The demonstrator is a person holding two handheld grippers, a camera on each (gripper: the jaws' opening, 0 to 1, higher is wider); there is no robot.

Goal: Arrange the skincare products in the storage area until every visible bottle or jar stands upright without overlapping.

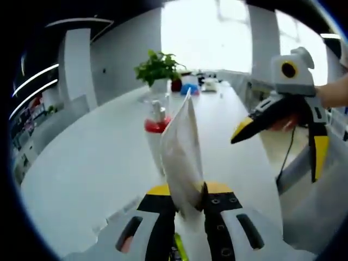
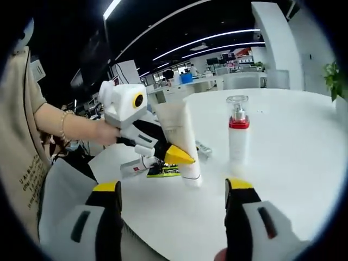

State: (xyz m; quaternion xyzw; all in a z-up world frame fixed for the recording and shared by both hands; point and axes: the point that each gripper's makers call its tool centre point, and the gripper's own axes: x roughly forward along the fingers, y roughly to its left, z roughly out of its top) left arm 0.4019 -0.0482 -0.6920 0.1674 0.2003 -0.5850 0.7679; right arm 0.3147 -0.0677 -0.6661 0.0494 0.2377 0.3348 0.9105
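1. White tube [image 1: 182, 152], flat and tapered, is clamped between the jaws of the left gripper [image 1: 187, 204]; its long axis runs up and away from the jaws in the left gripper view
2. In the right gripper view the same tube [image 2: 182, 144] stands cap-down, its lower end on or just above the table [image 2: 293, 163] (contact cannot be judged)
3. Pump bottle [image 2: 238, 133], white with a red collar and clear cap, stands upright on the table just beside the tube and apart from it; in the left gripper view it [image 1: 156, 130] lies directly behind the tube
4. Right gripper [image 2: 174, 190] is wide open and holds nothing; tube and bottle both lie ahead of its jaws, the tube slightly nearer
5. Right gripper [image 1: 277, 133] hovers above the table edge, jaws pointing toward the tube
6. Small flat packet [image 2: 163, 169] lies on the table behind the tube
7. Judgement: the tube must settle vertical on its cap before release, clear of the bottle; the left hand is nearer
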